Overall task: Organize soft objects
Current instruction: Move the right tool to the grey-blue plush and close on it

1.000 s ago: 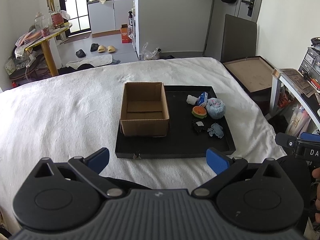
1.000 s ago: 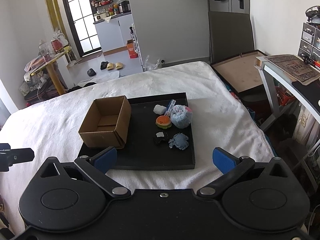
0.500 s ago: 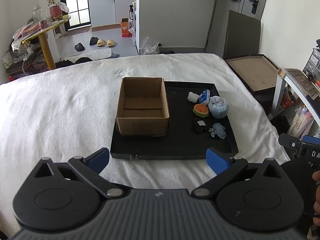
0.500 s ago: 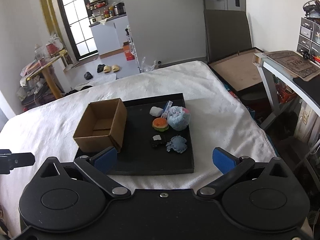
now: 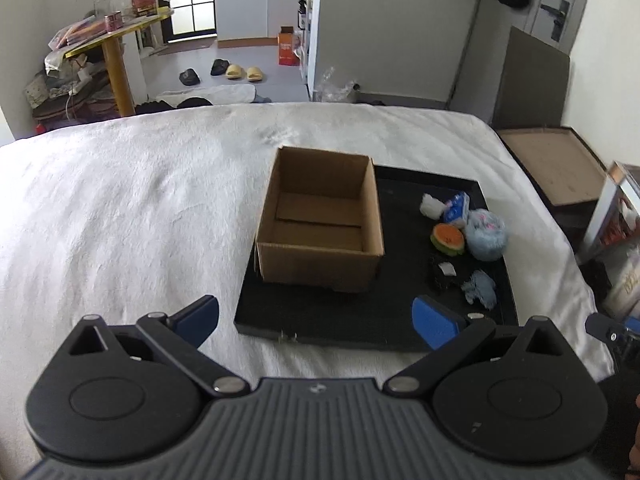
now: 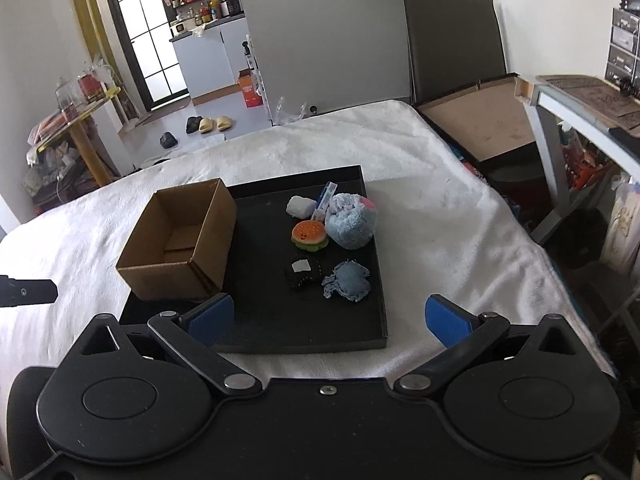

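Left wrist view first: the left gripper [image 5: 316,318] hangs above the white bedspread [image 5: 120,216], its blue-padded fingers [image 5: 198,317] spread wide with nothing between them. Just ahead sits a black tray [image 5: 320,328], and on its left half stands an open cardboard box [image 5: 320,232], upright, with only its bottom flaps showing inside. Right of the box, the soft things lie in a cluster on the tray: a white wad [image 5: 432,205], a blue-and-white packet [image 5: 459,205], an orange burger plush [image 5: 448,239] touching a fluffy light-blue ball [image 5: 486,234], then nearer the camera a small black pouch [image 5: 442,274] and a frayed blue fabric piece [image 5: 480,289].

Over to the right wrist view: the right gripper [image 6: 330,320] is also empty, fingers [image 6: 446,320] held well apart over the tray's near edge [image 6: 304,346]. The box [image 6: 180,244] sits left, the burger plush [image 6: 309,234] and blue ball [image 6: 352,222] side by side, touching, at the centre. The tip of the left gripper pokes in at the left edge.
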`<act>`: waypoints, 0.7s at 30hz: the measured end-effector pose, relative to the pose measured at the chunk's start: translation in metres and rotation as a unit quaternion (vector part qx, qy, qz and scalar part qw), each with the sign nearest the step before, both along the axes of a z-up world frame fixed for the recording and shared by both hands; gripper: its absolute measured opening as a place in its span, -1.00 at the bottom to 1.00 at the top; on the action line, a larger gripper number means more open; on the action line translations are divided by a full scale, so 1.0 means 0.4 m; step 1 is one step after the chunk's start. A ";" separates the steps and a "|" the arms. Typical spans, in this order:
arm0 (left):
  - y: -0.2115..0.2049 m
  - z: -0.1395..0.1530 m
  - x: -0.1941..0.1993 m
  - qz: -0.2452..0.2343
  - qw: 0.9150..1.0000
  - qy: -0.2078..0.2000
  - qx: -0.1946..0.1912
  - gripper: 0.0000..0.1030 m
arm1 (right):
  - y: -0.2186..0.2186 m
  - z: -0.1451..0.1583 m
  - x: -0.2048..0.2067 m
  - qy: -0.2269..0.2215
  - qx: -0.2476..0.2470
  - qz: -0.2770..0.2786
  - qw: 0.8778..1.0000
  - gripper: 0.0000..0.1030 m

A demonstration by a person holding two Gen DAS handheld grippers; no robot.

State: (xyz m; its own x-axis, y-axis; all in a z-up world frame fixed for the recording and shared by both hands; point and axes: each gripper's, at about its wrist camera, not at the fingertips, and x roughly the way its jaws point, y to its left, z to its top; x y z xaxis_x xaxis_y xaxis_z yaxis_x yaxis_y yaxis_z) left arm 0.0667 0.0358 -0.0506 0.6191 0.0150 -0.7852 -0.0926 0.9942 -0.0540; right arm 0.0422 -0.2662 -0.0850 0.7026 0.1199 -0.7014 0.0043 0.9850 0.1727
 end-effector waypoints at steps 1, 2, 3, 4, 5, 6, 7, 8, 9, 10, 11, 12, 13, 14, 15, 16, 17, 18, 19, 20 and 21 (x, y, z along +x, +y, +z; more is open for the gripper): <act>0.004 -0.002 0.008 0.002 1.000 -0.001 -0.002 0.98 | -0.001 -0.008 0.010 -0.002 0.001 0.001 1.000 1.00; 0.005 -0.005 0.017 0.004 1.000 -0.001 -0.003 0.98 | -0.001 -0.012 0.018 -0.003 0.001 0.001 1.000 1.00; 0.007 -0.009 0.026 0.006 1.000 -0.001 -0.003 0.98 | -0.002 -0.018 0.029 -0.004 0.002 0.000 1.000 1.00; 0.009 -0.012 0.034 0.007 1.000 0.000 -0.004 0.98 | -0.003 -0.023 0.036 -0.005 0.003 0.000 1.000 1.00; 0.011 -0.015 0.042 0.007 1.000 -0.001 -0.006 0.98 | -0.004 -0.029 0.045 -0.005 0.005 0.001 1.000 1.00; 0.014 -0.018 0.050 0.009 1.000 -0.002 -0.008 0.98 | -0.006 -0.034 0.055 -0.006 0.008 0.000 1.000 1.00; 0.016 -0.022 0.059 0.011 1.000 -0.003 -0.009 0.98 | -0.009 -0.039 0.066 -0.007 0.010 -0.002 1.000 1.00; 0.021 -0.026 0.068 0.013 1.000 -0.003 -0.012 0.98 | -0.010 -0.042 0.074 -0.008 0.012 -0.003 1.000 1.00; 0.026 -0.031 0.079 0.017 1.000 0.000 -0.017 0.97 | -0.011 -0.044 0.083 -0.010 0.015 -0.005 1.000 1.00; 0.032 -0.037 0.091 0.021 0.999 0.006 -0.023 0.97 | -0.013 -0.046 0.093 -0.011 0.018 -0.006 1.000 1.00; 0.036 -0.042 0.101 0.022 0.999 0.010 -0.028 0.97 | -0.016 -0.046 0.102 -0.013 0.021 -0.009 1.000 1.00; 0.040 -0.045 0.112 0.023 0.999 0.013 -0.031 0.97 | -0.020 -0.046 0.110 -0.014 0.024 -0.013 1.000 1.00; 0.045 -0.047 0.121 0.025 0.999 0.015 -0.031 0.97 | -0.023 -0.047 0.117 -0.014 0.029 -0.017 0.999 1.00; 0.050 -0.047 0.129 0.028 0.999 0.016 -0.029 0.96 | -0.027 -0.047 0.123 -0.014 0.035 -0.020 0.999 1.00; 0.053 -0.047 0.136 0.029 0.999 0.015 -0.028 0.95 | -0.031 -0.048 0.130 -0.016 0.041 -0.022 0.999 1.00; 0.056 -0.048 0.143 0.032 0.999 0.012 -0.028 0.95 | -0.036 -0.050 0.138 -0.016 0.047 -0.025 0.998 1.00; 0.060 -0.048 0.149 0.035 0.999 0.008 -0.029 0.95 | -0.040 -0.052 0.146 -0.016 0.049 -0.028 0.998 1.00; 0.064 -0.050 0.157 0.039 0.999 0.005 -0.031 0.95 | -0.044 -0.055 0.155 -0.019 0.049 -0.030 0.998 1.00; 0.067 -0.053 0.165 0.042 0.999 0.004 -0.031 0.94 | -0.046 -0.057 0.163 -0.021 0.046 -0.031 0.998 1.00; 0.068 -0.057 0.172 0.045 0.999 0.003 -0.030 0.94 | -0.049 -0.061 0.171 -0.024 0.045 -0.035 0.998 1.00; 0.069 -0.060 0.179 0.047 0.999 0.002 -0.028 0.94 | -0.052 -0.065 0.180 -0.026 0.045 -0.039 0.998 1.00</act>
